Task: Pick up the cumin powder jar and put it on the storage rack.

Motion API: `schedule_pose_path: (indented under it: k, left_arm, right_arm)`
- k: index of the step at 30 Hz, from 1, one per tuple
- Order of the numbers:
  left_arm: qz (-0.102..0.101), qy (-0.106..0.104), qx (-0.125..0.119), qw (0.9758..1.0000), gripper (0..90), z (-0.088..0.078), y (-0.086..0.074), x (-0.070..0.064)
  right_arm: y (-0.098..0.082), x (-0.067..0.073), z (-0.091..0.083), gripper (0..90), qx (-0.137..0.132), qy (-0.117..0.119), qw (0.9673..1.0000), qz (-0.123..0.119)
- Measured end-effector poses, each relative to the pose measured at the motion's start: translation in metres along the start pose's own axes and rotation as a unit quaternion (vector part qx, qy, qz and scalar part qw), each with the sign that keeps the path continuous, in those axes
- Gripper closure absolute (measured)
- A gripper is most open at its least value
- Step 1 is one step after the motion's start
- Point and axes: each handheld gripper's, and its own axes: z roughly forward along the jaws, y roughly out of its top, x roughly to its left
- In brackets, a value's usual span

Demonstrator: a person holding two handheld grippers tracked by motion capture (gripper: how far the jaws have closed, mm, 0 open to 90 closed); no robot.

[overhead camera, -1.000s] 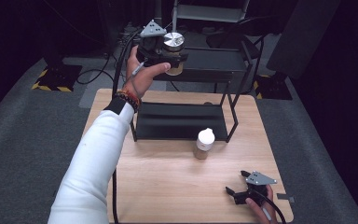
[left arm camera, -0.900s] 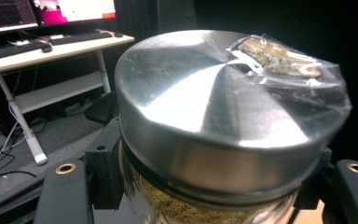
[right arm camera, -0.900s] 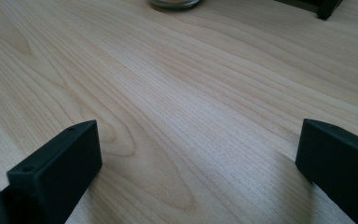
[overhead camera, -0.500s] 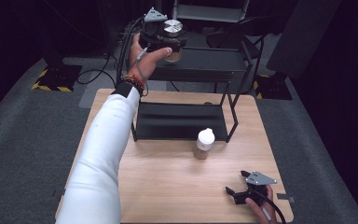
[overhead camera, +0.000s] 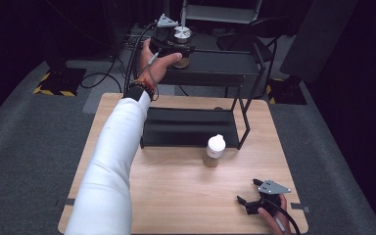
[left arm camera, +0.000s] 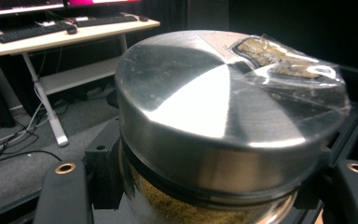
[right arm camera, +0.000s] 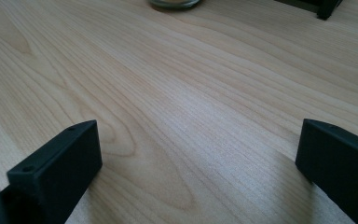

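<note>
Jar over the top shelf

My left hand-held gripper (overhead camera: 175, 49) pinches the steel-lidded jar (overhead camera: 181, 40) upright just above the rack's top shelf (overhead camera: 215, 66); the right hand-held gripper (overhead camera: 252, 201) rests spread on the tabletop (overhead camera: 176, 196).

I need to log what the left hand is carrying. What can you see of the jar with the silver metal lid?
The glass jar with the round silver metal lid holds a tan, grainy filling. Its brushed lid is shiny, with a clear piece of tape over a brownish patch near one edge. It stands upright, clamped below the lid between the black jaws of the left tongs, over the top shelf of the black metal rack.
</note>
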Motion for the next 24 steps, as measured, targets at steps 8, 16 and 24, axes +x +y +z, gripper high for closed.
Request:
schedule_pose_path:
  k: [8, 16, 24]
  left_arm:
    - [-0.018, 0.001, -0.012, 0.9998, 30.5, 0.004, -0.01, 0.004]
    - [-0.032, -0.004, -0.022, 0.9992, 25.2, 0.003, -0.013, 0.006]
    - [-0.064, -0.007, -0.049, 0.9967, 3.9, -0.009, -0.01, 0.006]
  right_arm:
    - [0.0, 0.0, 0.0, 0.0, 0.0, 0.0, 1.0, 0.0]
    - [0.0, 0.0, 0.0, 0.0, 0.0, 0.0, 1.0, 0.0]
    - [0.0, 0.0, 0.0, 0.0, 0.0, 0.0, 1.0, -0.001]
